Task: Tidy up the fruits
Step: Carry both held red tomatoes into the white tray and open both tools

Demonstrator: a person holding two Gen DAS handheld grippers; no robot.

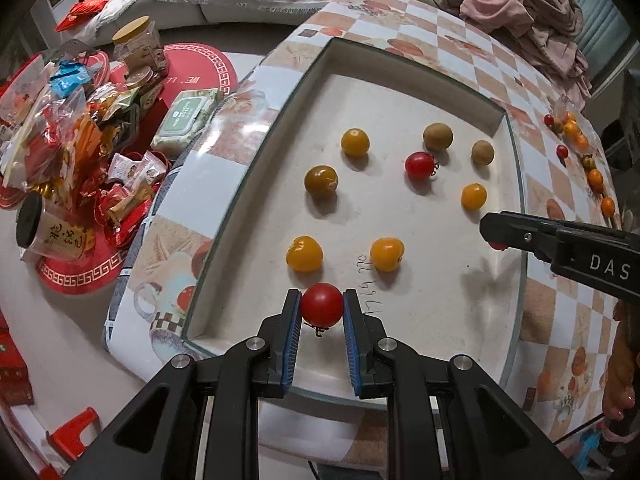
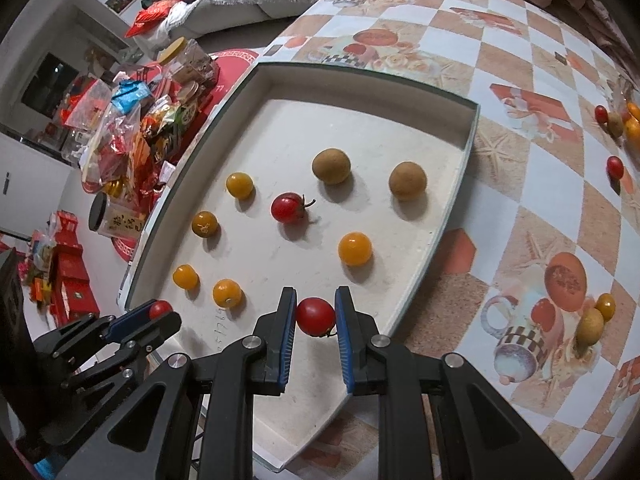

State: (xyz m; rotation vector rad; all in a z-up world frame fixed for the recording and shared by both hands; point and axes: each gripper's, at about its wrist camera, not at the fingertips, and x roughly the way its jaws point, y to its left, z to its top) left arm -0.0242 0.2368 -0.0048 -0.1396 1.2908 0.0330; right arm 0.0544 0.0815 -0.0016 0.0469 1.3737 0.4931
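A white tray [image 1: 500, 280] on the checkered table holds several small fruits: yellow tomatoes, a red tomato [image 1: 419, 165] and two brown longans [image 1: 437, 136]. My left gripper [image 1: 322, 305] is shut on a red tomato [image 1: 322, 305] above the tray's near left part. My right gripper [image 2: 316, 314] is shut on another red tomato [image 2: 315, 316] above the tray's near right part. The left gripper also shows in the right wrist view [image 2: 154, 316], and the right gripper in the left wrist view [image 1: 496, 236].
More small fruits [image 1: 576, 136] lie in a loose pile on the table [image 2: 520, 208] to the right of the tray. A low table with snack packets and jars [image 1: 80, 140] stands to the left. A sofa with clothes lies beyond.
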